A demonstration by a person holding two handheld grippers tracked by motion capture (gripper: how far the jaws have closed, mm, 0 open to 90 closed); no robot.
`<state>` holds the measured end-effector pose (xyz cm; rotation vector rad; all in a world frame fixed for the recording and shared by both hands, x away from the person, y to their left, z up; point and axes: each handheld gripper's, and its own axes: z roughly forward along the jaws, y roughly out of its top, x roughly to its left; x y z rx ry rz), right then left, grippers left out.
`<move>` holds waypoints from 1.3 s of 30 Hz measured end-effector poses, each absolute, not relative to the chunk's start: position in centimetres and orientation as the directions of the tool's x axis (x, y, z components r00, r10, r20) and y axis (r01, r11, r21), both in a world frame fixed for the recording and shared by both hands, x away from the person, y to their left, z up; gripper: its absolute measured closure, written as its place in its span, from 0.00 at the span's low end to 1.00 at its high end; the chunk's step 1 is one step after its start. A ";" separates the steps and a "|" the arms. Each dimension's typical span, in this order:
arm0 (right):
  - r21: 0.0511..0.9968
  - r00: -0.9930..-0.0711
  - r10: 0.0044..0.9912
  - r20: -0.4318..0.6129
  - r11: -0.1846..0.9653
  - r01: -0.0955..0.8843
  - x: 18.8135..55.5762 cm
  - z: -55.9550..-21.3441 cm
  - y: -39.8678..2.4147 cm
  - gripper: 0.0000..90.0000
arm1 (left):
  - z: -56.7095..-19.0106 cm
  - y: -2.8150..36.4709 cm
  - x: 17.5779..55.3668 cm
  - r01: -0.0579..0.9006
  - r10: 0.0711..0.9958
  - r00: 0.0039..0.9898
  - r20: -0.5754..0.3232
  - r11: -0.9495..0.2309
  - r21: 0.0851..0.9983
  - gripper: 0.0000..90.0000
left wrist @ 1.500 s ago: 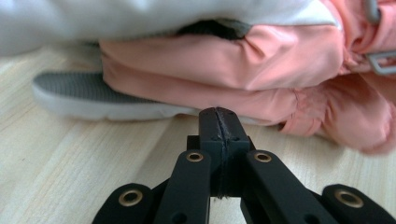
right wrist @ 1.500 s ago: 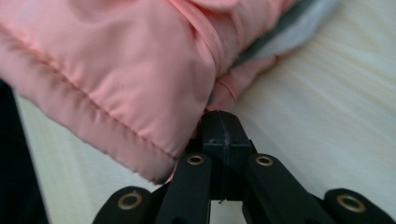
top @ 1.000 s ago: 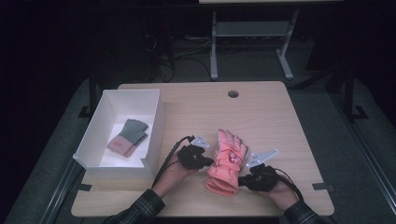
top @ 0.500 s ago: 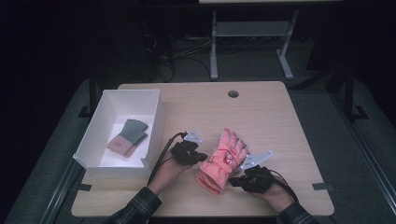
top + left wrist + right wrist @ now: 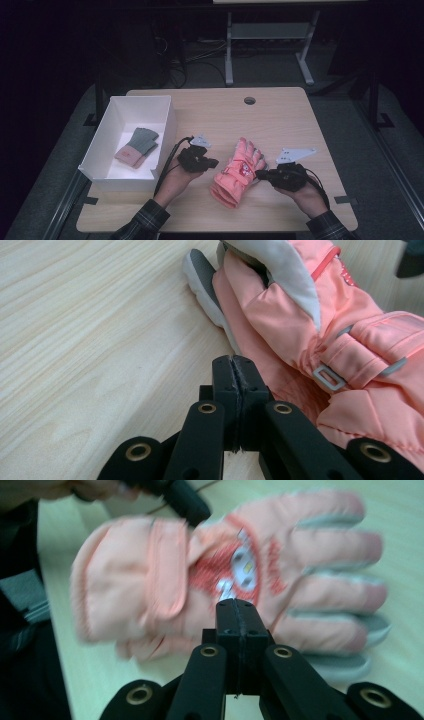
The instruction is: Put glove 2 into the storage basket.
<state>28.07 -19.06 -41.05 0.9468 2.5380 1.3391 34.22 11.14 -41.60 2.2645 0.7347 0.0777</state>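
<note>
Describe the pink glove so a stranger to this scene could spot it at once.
On the wooden table, look right of the white box, at the near edge between the two black grippers. The pink glove lies there: puffy and salmon pink, unlike the flat grey-and-pink glove inside the box.

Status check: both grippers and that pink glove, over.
Left gripper shut, right gripper shut, flanking the padded pink ski glove. Whether either grips fabric: unclear. White cardboard box left, nothing blocking.

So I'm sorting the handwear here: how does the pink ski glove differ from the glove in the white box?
The pink ski glove is puffy, salmon-coloured and has a printed patch and a strap; the knit glove is thin, grey with a pink cuff. The ski glove looks larger. It lies on the bare table between the two claws; the knit glove lies inside the white box. Both lie flat.
</note>
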 end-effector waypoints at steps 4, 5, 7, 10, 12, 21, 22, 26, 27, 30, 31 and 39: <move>0.787 -0.789 0.586 0.183 0.394 0.475 29.2 -41.1 -18.5 1.00 | -41.7 11.0 34.3 0.484 0.527 0.835 -0.160 -0.565 0.669 0.99; 0.787 -0.788 0.588 0.183 0.392 0.476 29.4 -41.2 -18.4 1.00 | -41.7 11.0 34.4 0.482 0.525 0.836 -0.158 -0.567 0.668 0.99; 0.787 -0.787 0.588 0.187 0.390 0.479 29.7 -41.4 -18.1 1.00 | -41.8 11.0 34.4 0.482 0.523 0.837 -0.159 -0.568 0.667 0.99; 0.776 -0.783 0.597 0.177 0.404 0.484 30.1 -42.0 -17.6 1.00 | -41.8 11.0 34.4 0.483 0.522 0.838 -0.160 -0.573 0.663 0.99; 0.759 -0.778 0.604 0.173 0.422 0.497 30.3 -42.4 -17.3 1.00 | -41.9 11.0 34.3 0.489 0.527 0.833 -0.166 -0.564 0.666 0.99; 0.694 -0.751 0.634 0.185 0.457 0.557 30.6 -44.1 -16.2 1.00 | -41.3 11.0 34.3 0.483 0.525 0.835 -0.166 -0.554 0.678 0.88; 0.691 -0.750 0.635 0.184 0.459 0.559 30.6 -44.2 -16.1 1.00 | -41.1 10.9 34.3 0.487 0.528 0.832 -0.171 -0.547 0.681 0.82; 0.676 -0.747 0.641 0.176 0.473 0.565 30.7 -44.5 -15.6 1.00 | -40.0 10.0 34.4 0.450 0.509 0.849 -0.143 -0.553 0.701 0.63; 0.674 -0.755 0.635 0.163 0.487 0.555 30.8 -44.6 -15.6 1.00 | -39.7 9.6 34.4 0.449 0.505 0.850 -0.149 -0.548 0.706 0.59; 0.674 -0.751 0.640 0.164 0.483 0.559 30.7 -44.8 -15.5 1.00 | -39.1 8.6 34.6 0.442 0.483 0.860 -0.165 -0.543 0.714 0.48; 0.671 -0.750 0.642 0.162 0.486 0.560 30.7 -44.8 -15.5 1.00 | -39.0 8.2 34.7 0.439 0.476 0.863 -0.169 -0.542 0.717 0.45; 0.671 -0.749 0.642 0.162 0.485 0.560 30.7 -45.0 -15.5 1.00 | -40.3 6.0 35.9 0.485 0.462 0.853 -0.242 -0.534 0.693 0.26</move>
